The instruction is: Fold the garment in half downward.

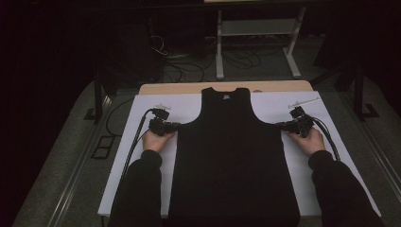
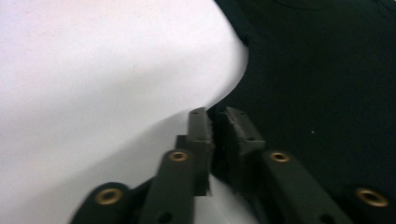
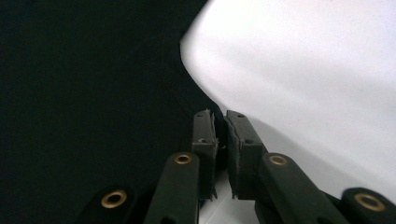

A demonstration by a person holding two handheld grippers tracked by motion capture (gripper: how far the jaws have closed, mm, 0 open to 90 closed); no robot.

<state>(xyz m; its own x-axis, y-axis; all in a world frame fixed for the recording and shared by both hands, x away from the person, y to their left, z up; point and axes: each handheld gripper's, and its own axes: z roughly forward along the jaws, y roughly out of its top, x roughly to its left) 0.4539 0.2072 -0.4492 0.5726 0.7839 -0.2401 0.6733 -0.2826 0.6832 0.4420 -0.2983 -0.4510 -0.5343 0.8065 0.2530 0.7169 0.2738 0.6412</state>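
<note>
A black sleeveless fabric tank top [image 1: 231,156] lies flat, spread on a white rectangular sheet [image 1: 142,113] that covers a light wooden table [image 1: 189,87]. Its long axis runs from the person's side of the table to the far side: the neckline and two shoulder straps point away toward the far edge, and the hem hangs at the near edge between the person's dark-sleeved forearms.

The left gripper [image 1: 171,126] sits at the garment's left side, just under the armhole curve, held from below by the left hand [image 1: 157,140]. In the left gripper view its jaws are drawn close together on the edge of the black fabric [image 2: 317,93], with the white sheet [image 2: 93,93] showing beside them.

The right gripper [image 1: 284,126] mirrors it at the right side seam below the other armhole, with the right hand [image 1: 312,141] beneath it. In the right gripper view its jaws are likewise pinched nearly together on the cloth's edge [image 3: 93,93], where black fabric meets the white sheet [image 3: 317,70].

A cable trails back from each gripper along the sheet.
</note>
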